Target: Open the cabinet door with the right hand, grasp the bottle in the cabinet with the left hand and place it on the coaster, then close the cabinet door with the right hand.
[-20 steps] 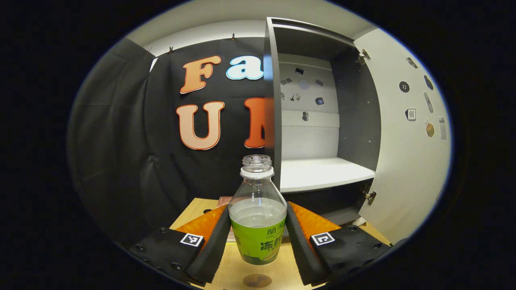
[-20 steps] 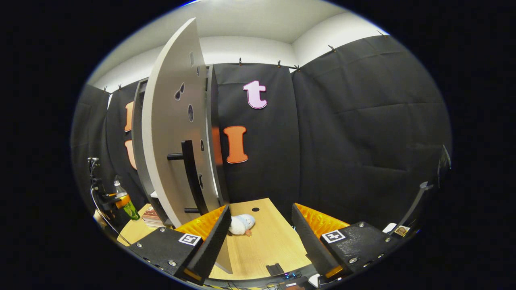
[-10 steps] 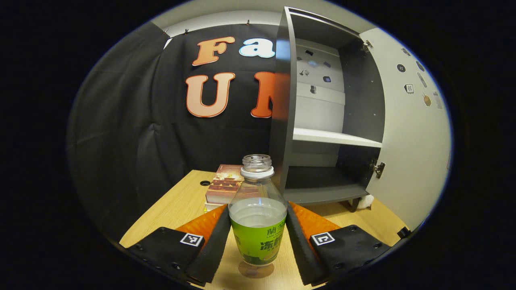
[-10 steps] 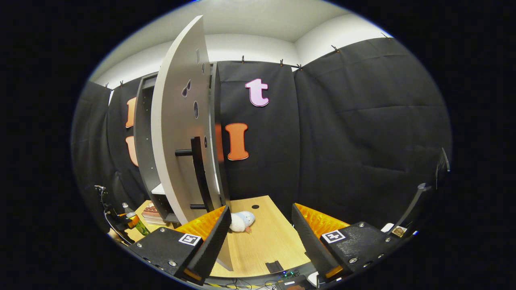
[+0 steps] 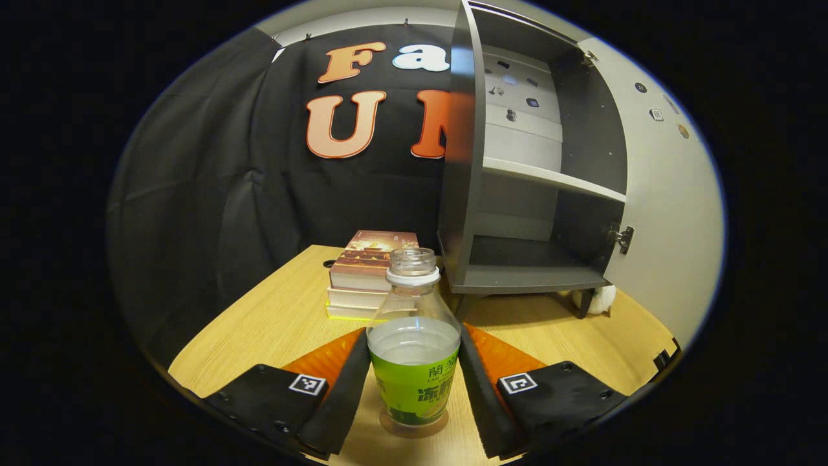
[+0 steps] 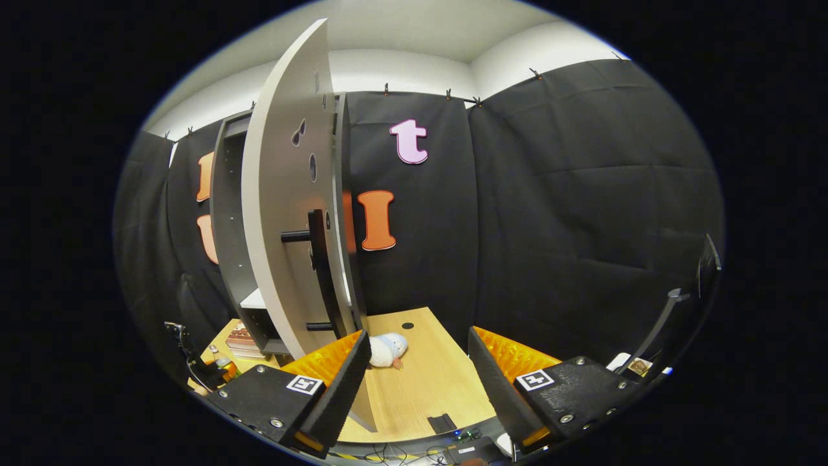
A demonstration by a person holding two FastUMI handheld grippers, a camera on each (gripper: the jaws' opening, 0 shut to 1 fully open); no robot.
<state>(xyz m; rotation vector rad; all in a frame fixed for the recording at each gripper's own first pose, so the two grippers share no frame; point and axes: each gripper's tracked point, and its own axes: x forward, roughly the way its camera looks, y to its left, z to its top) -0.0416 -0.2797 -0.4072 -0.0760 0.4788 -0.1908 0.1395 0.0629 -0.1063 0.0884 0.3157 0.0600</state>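
Bottle (image 5: 413, 359), pinched between the left tongs (image 5: 413, 388), has descended from shelf height onto the coaster (image 5: 414, 428) before the cabinet (image 5: 517, 194). Release is due. Right tongs (image 6: 417, 375) hang spread beside the door handle (image 6: 318, 272).

We're in a booth with black cloth (image 6: 582, 194) hung from clips along white upper walls and a white ceiling (image 6: 414, 39). There's a light wooden tabletop (image 5: 272, 323) with a round cable hole, and on it we've got a stack of books (image 5: 365, 275) plus a little white plush toy (image 6: 387, 349).
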